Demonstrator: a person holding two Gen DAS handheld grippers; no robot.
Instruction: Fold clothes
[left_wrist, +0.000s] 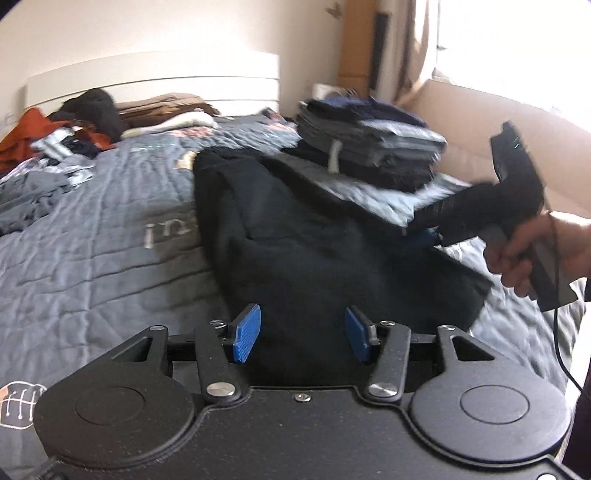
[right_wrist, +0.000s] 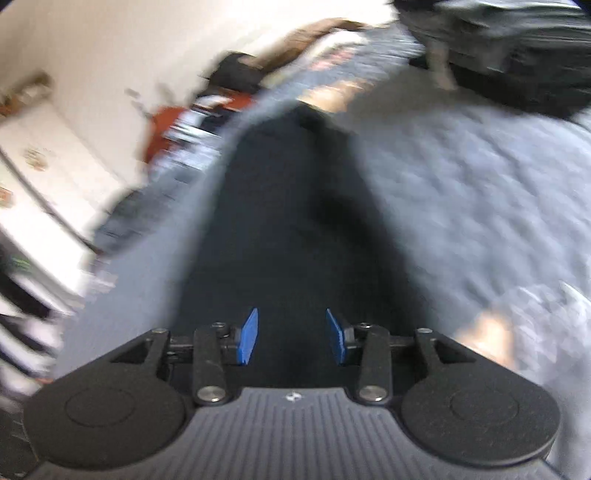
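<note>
The black garment (left_wrist: 314, 236) lies spread on the near part of the grey quilt (left_wrist: 110, 240), under both grippers. The left gripper (left_wrist: 302, 339) and the right gripper (right_wrist: 291, 338) both have their fingers spread, pinching nothing. A careless grab could bunch the cloth, or knock the folded stack (left_wrist: 373, 144) just beyond it. No container shows clearly; unfolded clothes (left_wrist: 55, 147) lie far left.

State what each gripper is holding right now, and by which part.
Nothing is held. The left gripper and right gripper both stand open over the dark garment, pads clear of the cloth.
</note>
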